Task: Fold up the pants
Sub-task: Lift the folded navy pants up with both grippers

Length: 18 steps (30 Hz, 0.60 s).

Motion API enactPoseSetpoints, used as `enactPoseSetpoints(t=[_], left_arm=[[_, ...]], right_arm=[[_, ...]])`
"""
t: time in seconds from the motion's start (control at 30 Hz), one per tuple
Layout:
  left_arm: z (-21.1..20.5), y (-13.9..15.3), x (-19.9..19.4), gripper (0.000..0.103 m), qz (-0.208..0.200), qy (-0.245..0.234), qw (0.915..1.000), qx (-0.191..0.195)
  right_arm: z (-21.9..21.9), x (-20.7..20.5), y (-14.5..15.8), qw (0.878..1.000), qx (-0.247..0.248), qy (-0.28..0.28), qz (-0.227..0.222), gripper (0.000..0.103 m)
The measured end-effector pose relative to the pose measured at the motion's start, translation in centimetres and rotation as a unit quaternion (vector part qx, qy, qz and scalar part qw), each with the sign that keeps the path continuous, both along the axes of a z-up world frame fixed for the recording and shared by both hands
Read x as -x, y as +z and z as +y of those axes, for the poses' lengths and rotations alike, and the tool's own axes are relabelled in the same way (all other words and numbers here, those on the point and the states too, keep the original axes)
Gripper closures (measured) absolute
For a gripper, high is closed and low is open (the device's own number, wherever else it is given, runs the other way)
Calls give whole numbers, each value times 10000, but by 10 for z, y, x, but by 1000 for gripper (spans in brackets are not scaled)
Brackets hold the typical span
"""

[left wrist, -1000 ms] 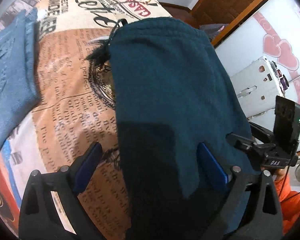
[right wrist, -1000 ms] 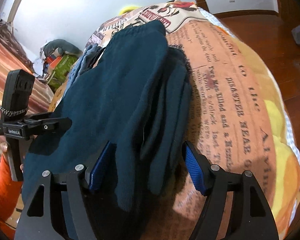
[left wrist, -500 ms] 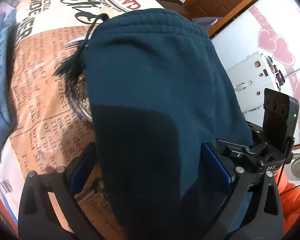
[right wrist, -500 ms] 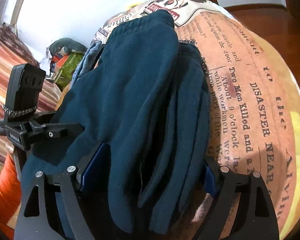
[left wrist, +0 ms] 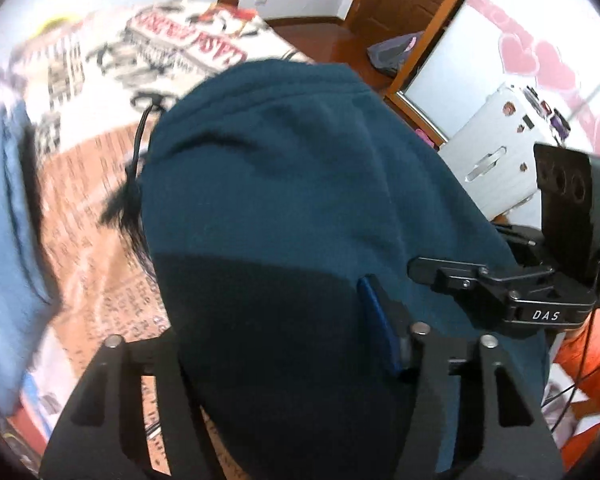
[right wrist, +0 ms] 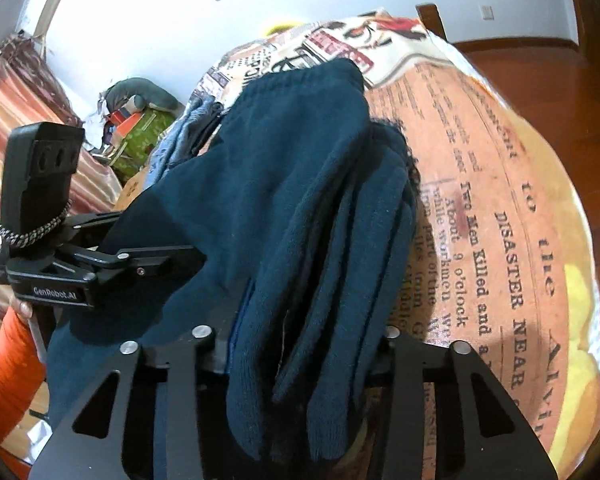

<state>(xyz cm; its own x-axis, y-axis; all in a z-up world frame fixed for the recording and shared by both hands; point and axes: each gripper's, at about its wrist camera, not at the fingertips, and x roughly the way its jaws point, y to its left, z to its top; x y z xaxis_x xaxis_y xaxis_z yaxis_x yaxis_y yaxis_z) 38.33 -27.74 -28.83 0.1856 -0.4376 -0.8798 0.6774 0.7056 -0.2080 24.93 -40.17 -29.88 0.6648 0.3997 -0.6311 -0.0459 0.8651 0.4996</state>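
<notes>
Your left hand-held gripper (left wrist: 284,344) and right hand-held gripper (right wrist: 300,344) just closed, pinching the dark teal knit pants (left wrist: 284,184) at the near edge, newspaper-print bed cover (right wrist: 500,208) bare to your right.

newsprint bedspread (right wrist: 496,216) | blue jeans (left wrist: 4,216) | white appliance (left wrist: 496,152) | striped curtain (right wrist: 4,120)

The left tongs (left wrist: 284,344) are matte black with triangular cut-outs, silver screw heads and a blue pad. At right sit the right tongs (left wrist: 540,280), lettered "DAS", with a green light. An orange sleeve (right wrist: 4,360) shows lower left.
</notes>
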Motion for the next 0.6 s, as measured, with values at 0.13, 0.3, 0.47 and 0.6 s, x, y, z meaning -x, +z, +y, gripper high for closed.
enactPoseSetpoints(t=[0.13, 0.3, 0.47, 0.6], left_arm=[[1, 23, 14, 56, -384, -20, 9992, 58], [14, 58, 28, 63, -685, 71, 9970, 352], [32, 96, 48, 65, -1103, 182, 9917, 627], [52, 124, 65, 67, -1502, 353, 9849, 782]], right_arm=[[8, 9, 19, 9993, 254, 7, -275, 70], [17, 24, 49, 9960, 513, -5, -729, 71], [28, 40, 85, 9899, 723, 23, -1218, 72], [41, 45, 110, 9854, 781, 99, -1512, 73]])
